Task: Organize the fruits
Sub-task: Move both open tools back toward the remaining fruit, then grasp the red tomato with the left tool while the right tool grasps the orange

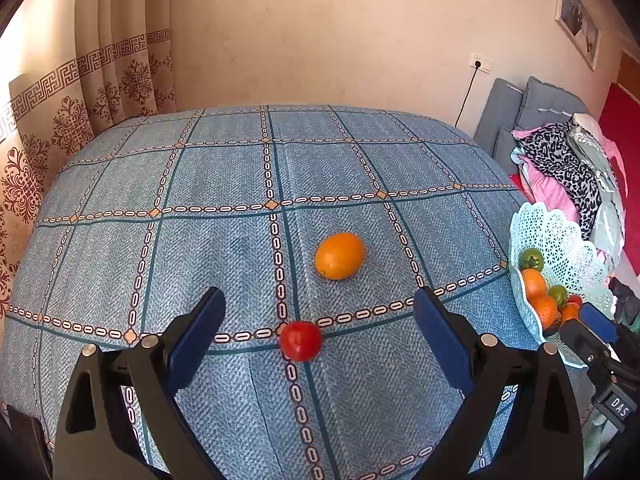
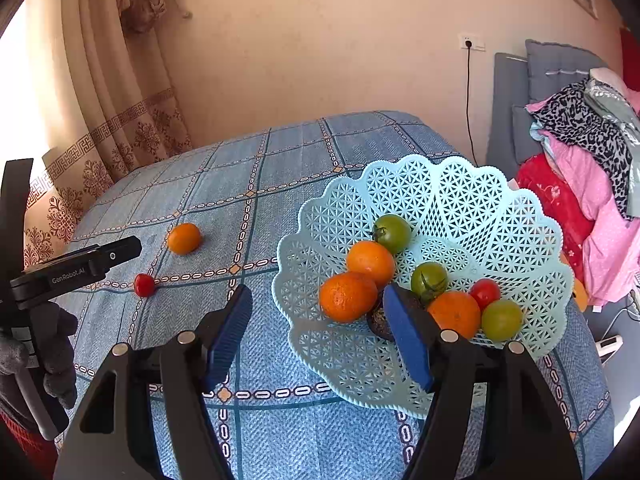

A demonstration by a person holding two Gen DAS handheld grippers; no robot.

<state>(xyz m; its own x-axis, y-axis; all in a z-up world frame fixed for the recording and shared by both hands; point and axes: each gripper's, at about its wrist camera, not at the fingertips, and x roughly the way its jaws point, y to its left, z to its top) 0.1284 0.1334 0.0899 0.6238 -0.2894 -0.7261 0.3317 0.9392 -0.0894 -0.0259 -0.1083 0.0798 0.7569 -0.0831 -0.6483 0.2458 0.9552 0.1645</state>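
In your left wrist view, your left gripper [image 1: 320, 320] stands wide open at the bottom of the frame, its blue pads spread apart and holding nothing. The small red cherry tomato [image 1: 301, 340] lies on the blue checked tablecloth [image 1: 120, 264] of the desk, between the two fingers but touching neither. Just above it, near the middle of the frame, the loose orange citrus fruit [image 1: 340, 256] rests on the cloth, apart from the tomato. At the right edge you see the pale blue plastic lattice basket [image 1: 560, 240] with orange and green fruits inside, and your right gripper [image 1: 592, 328] partly covering its lower rim. A patterned beige curtain [image 1: 72, 112] hangs at upper left; a heap of clothes [image 1: 568, 168] sits at upper right beyond the desk.

In your right wrist view, your right gripper [image 2: 318, 316] is also open and empty, low in the frame. Its right finger lies over the near part of the basket [image 2: 460, 192], hiding a dark item beneath it that you cannot identify. Inside the basket sit three oranges, three green tomatoes and one red tomato, clustered together towards the lower middle. The loose citrus fruit [image 2: 184, 238] and the cherry tomato [image 2: 144, 285] lie on the tablecloth [image 2: 280, 432] at middle left, well apart from the basket. At the far left, a gloved hand [image 2: 48, 352] holds the left gripper's black body, which points towards the cherry tomato. The clothes [image 2: 580, 168] crowd the right edge, just beside the basket rim.
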